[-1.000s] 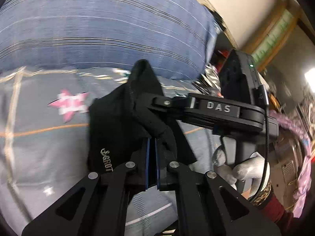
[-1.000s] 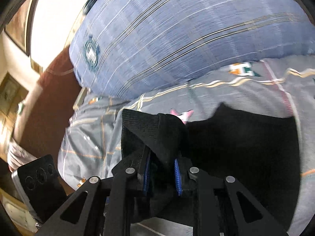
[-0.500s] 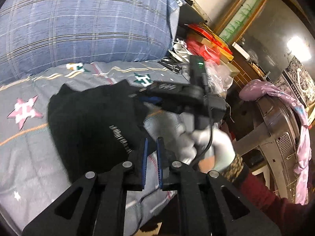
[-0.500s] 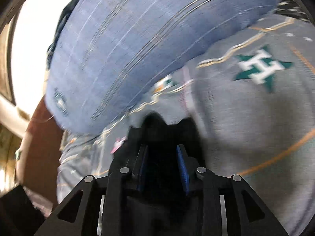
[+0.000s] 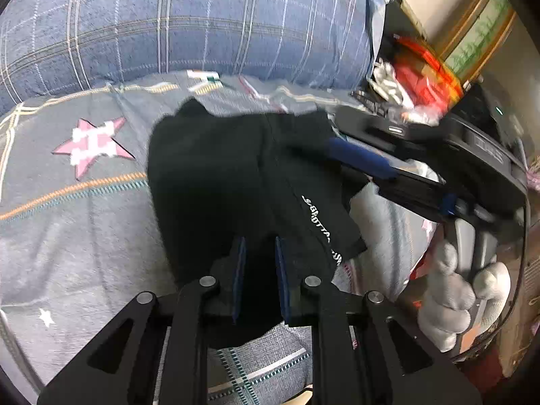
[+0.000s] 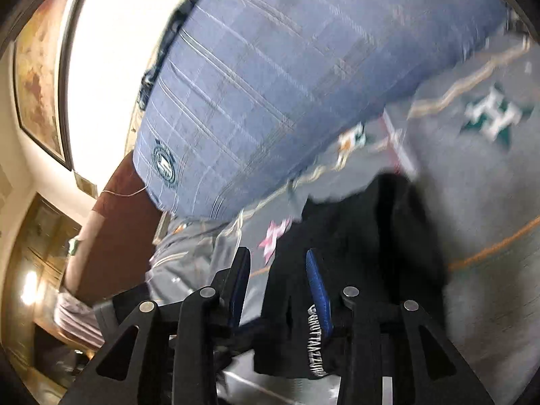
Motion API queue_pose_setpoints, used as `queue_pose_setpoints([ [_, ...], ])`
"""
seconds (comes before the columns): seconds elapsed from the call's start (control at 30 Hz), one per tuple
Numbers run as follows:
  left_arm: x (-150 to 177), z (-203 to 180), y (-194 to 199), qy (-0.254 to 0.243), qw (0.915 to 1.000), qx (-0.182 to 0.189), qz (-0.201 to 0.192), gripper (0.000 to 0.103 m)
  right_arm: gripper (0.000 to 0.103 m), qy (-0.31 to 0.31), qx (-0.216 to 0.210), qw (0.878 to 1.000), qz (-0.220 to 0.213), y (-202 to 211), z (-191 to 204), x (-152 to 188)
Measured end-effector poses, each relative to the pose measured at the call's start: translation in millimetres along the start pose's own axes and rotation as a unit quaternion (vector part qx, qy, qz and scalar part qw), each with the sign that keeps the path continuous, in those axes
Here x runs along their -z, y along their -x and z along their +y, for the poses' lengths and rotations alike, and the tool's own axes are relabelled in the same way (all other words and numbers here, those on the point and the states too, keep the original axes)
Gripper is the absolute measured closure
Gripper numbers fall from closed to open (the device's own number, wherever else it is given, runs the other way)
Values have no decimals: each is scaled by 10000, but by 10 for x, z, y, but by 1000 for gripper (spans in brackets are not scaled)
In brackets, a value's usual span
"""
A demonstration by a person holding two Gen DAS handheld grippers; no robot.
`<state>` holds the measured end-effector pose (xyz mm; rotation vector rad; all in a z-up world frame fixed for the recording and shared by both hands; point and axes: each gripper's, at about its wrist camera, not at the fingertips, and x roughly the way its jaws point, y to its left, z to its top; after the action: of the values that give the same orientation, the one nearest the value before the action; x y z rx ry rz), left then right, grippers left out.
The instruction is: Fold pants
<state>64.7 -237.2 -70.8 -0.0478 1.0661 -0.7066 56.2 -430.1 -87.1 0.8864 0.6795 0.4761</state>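
Black pants [image 5: 219, 182] lie folded in a compact bundle on the bed [image 5: 67, 229], on a grey sheet with star prints, just in front of a blue plaid pillow [image 5: 189, 23]. In the left wrist view the bundle's long axis runs roughly from the camera toward the pillow, with a pointed corner at the far edge and one flap sticking out toward the right. White lettering runs along that flap's edge; it is too warped to read in the left view, and in the right wrist view it looks like "GROTTAAZZURRA" or similar, not sure. Left hand-held gripper [image 5: 258, 266]: jaws parted a moderate gap, blue pads on either side of the near edge of the pants, fabric in the gap but pads do not look pressed on it, so open. Right hand-held gripper [image 6: 278, 287]: jaws wide apart, the right pad over the black fabric, the left pad over the grey sheet, nothing pinched. In the left view the right hand-held gripper comes in from the right, its blue pad tips at the far right corner of the pants; contact there cannot be told for blur. Its body carries blurred raised letters, unreadable. A grey-gloved hand [image 5: 449, 300] holds its handle. The pillow has a round badge [image 6: 164, 165], text too small to read.
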Motion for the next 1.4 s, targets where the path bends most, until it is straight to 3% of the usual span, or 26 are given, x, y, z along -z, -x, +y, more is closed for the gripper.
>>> queue_pose_setpoints([
  [0.13,52,-87,-60,-178,9998,-61,21,76,69,-414,777,9961,-79,-48,-383,-22],
  [0.23,48,-109,-45,-310,9995,-78,73,74,73,-384,1392,9893,-212,16,-482,-10],
  [0.3,46,-99,37,-338,9994,45,102,71,69,-228,1808,9829,-246,91,-471,1],
  [0.43,55,7,248,-238,9989,393,64,66,66,187,2066,9768,-532,297,-280,-19],
  [0.57,29,198,325,39,9997,186,-136,64,67,604,1888,9763,-872,410,-13,24],
  [0.67,24,329,286,267,9995,155,-107,64,66,629,1565,9833,-683,233,64,40],
  [0.77,19,423,263,397,9991,81,-98,63,66,460,1763,9822,-464,76,-45,93],
  [0.9,-23,617,268,742,9966,319,-151,48,66,117,1414,9871,-739,276,-181,198],
  [0.93,-50,661,251,817,9956,434,-144,44,63,100,1330,9877,-818,367,-208,237],
  [1.03,-155,756,111,936,9919,857,-20,42,35,-6,1282,9870,-967,603,-347,346],
  [1.1,-225,775,-20,961,9904,994,70,41,33,-118,1219,9879,-948,665,-460,356],
  [1.2,-295,718,-165,819,9908,1069,130,24,33,-330,1114,9903,-765,628,-608,334],
  [1.4,-397,632,-373,605,9928,963,380,17,33,-321,1078,9931,-321,292,-724,321],
])
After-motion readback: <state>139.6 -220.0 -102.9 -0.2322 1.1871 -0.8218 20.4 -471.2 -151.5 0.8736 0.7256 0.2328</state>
